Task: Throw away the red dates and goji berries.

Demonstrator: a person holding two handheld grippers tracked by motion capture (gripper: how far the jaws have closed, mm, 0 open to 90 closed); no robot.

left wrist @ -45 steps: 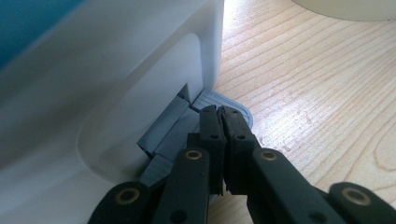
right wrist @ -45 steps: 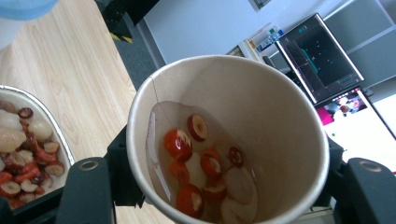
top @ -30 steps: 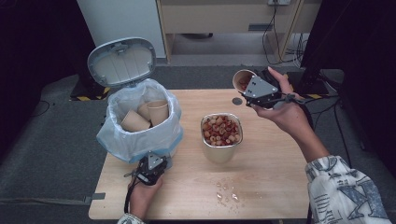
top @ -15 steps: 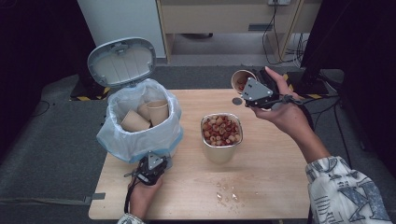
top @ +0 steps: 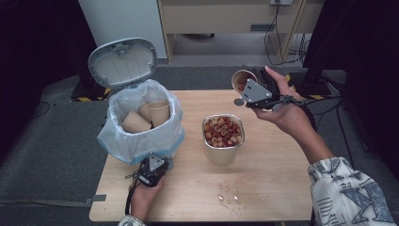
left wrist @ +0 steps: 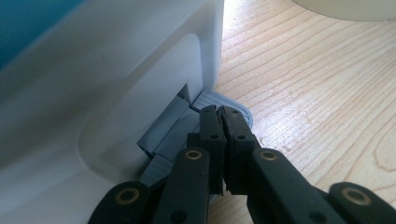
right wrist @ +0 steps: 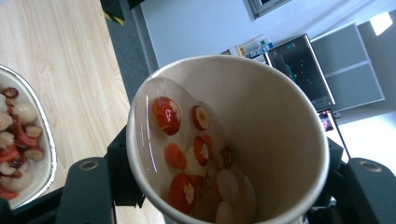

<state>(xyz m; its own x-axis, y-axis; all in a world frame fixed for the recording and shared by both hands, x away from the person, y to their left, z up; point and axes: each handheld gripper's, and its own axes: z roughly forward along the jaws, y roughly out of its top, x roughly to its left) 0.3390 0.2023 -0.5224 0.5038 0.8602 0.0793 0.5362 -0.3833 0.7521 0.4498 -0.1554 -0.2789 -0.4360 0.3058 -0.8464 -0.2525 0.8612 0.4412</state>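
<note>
A paper cup (top: 242,79) (right wrist: 261,116) with red slices and pale pieces in a little liquid is tilted in the air over the table's far right; my right gripper (top: 248,87) is shut on it, a jaw on each side. Below and to the left stands a metal container (top: 223,154) full of the same red and pale pieces. My left gripper (top: 155,162) (left wrist: 219,109) is shut with nothing in it, its tips resting on the grey pedal (left wrist: 229,103) of the white bin (top: 141,139). The bin's lid (top: 123,61) stands up.
Several used paper cups (top: 136,123) lie in the bin's white bag. Wet crumbs (top: 228,195) are scattered on the wooden table (top: 282,188) in front of the container. Dark floor and cables surround the table.
The right hand with the cup has shifted slightly to the left. The left gripper has stayed on the pedal.
</note>
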